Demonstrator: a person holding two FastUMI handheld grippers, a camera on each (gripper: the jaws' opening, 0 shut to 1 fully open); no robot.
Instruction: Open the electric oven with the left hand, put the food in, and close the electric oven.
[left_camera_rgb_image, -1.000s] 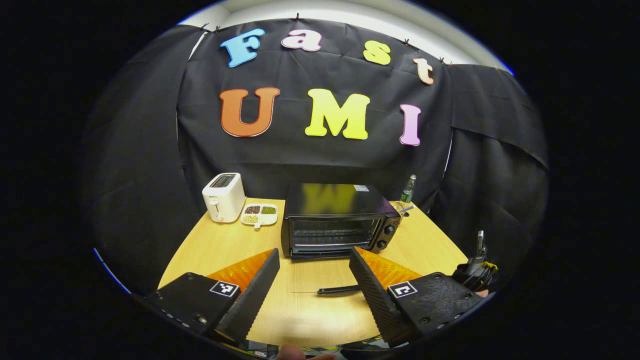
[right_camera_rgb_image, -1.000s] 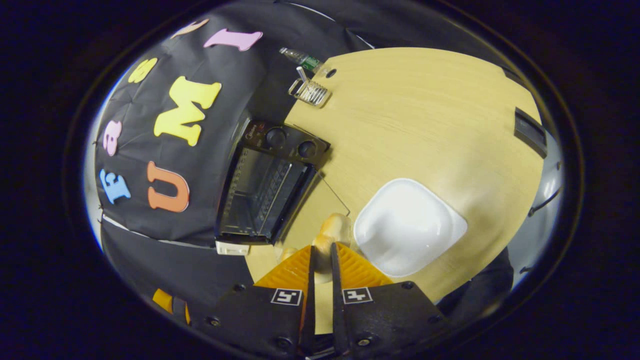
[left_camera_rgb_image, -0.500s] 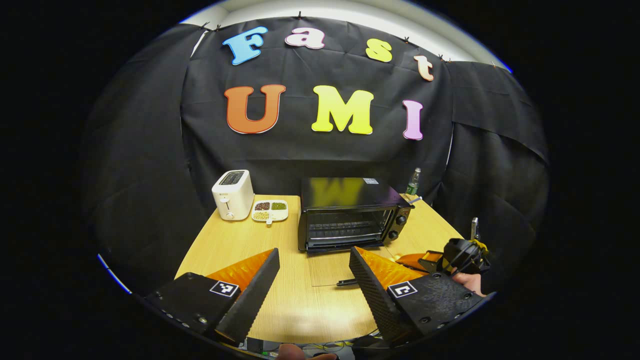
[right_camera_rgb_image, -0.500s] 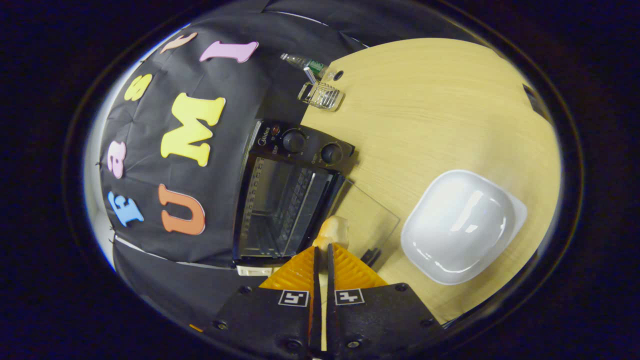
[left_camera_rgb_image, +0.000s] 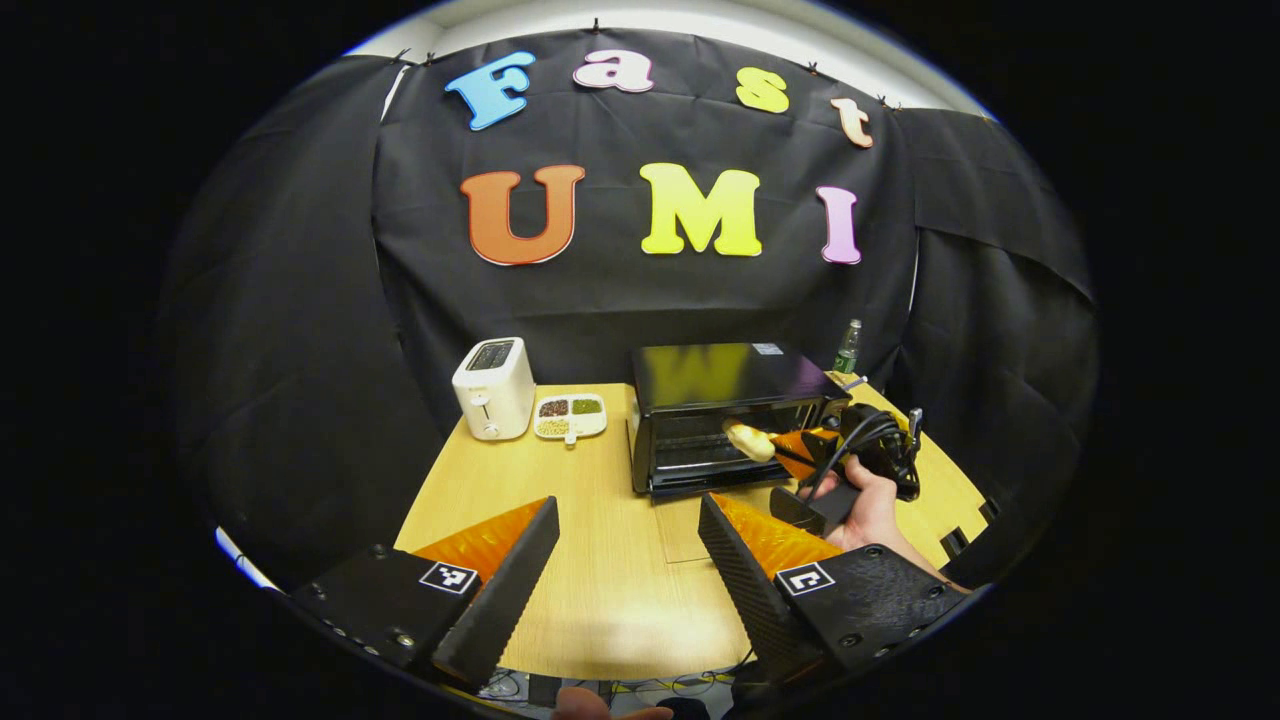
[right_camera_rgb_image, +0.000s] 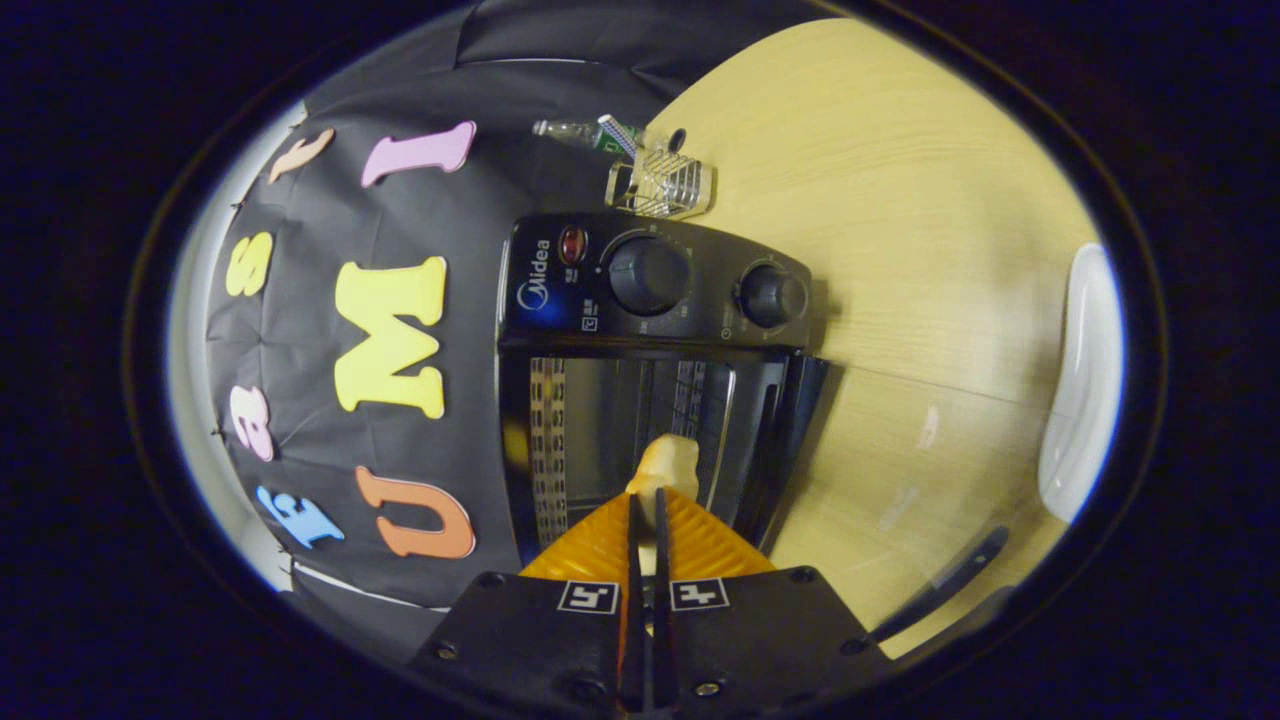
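The black electric oven (left_camera_rgb_image: 730, 400) stands at the back of the wooden table (left_camera_rgb_image: 600, 590) with its glass door (left_camera_rgb_image: 700, 520) folded down flat. A hand holds my right gripper (left_camera_rgb_image: 775, 445) at the oven's mouth, shut on a pale piece of food (left_camera_rgb_image: 745, 437). In the right gripper view, which is rolled sideways, the food (right_camera_rgb_image: 668, 465) sticks out past my right gripper (right_camera_rgb_image: 648, 500) just in front of the oven (right_camera_rgb_image: 650, 290) cavity and its racks. My left gripper (left_camera_rgb_image: 628, 505) hangs open over the near table, well back from the door, with nothing between its fingers.
A white toaster (left_camera_rgb_image: 492, 387) and a divided dish of beans (left_camera_rgb_image: 570, 415) stand left of the oven. A green bottle (left_camera_rgb_image: 848, 347) stands behind its right corner, beside a small wire rack (right_camera_rgb_image: 665, 180). A white dish (right_camera_rgb_image: 1080, 380) lies on the table beyond the door handle (right_camera_rgb_image: 940, 585).
The right gripper has carried the food from beside the white dish up to the oven's mouth. The left gripper has drawn back from the oven, staying open.
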